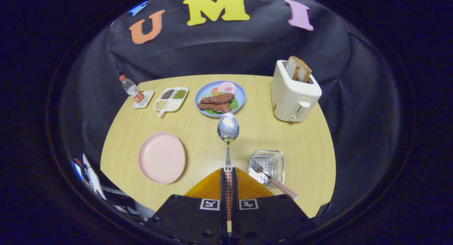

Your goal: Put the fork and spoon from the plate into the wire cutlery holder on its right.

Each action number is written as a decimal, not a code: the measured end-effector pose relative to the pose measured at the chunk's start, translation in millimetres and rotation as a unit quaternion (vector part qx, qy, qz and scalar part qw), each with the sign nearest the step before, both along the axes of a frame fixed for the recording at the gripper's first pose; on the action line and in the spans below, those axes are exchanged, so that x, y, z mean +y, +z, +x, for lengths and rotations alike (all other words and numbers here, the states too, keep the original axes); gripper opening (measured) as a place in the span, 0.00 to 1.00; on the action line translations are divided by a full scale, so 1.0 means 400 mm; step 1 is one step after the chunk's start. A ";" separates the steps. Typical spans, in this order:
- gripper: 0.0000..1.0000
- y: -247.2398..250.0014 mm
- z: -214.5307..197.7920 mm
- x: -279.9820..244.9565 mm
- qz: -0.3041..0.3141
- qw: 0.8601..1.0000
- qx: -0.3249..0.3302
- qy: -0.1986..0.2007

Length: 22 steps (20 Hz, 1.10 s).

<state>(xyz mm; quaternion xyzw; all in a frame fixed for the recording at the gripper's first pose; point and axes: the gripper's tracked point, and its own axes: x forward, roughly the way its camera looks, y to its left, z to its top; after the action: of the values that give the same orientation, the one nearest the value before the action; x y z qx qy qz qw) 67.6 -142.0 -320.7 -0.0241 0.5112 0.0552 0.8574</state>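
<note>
Tool clamps spoon; toaster beyond holder.

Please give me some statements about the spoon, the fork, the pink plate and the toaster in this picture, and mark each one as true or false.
1. The claw is shut on the spoon. True.
2. The fork lies on the pink plate. False: its head rests in the wire cutlery holder, and its handle sticks out over the rim.
3. The pink plate holds food. False: it is bare.
4. The toaster has bread slices in it. True.
5. The spoon's bowl points away from the claw. True.
</note>
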 end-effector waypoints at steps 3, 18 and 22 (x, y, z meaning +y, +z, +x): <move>0.05 -0.004 -0.013 -0.074 -0.011 0.999 0.042 -0.011; 0.05 -0.021 -0.084 -0.140 -0.030 0.965 0.261 -0.026; 0.05 -0.058 -0.065 -0.168 -0.050 0.950 0.305 -0.049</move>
<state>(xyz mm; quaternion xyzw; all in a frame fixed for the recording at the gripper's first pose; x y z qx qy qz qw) 41.5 -209.4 -344.0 -0.0243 0.7511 -0.0077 0.6598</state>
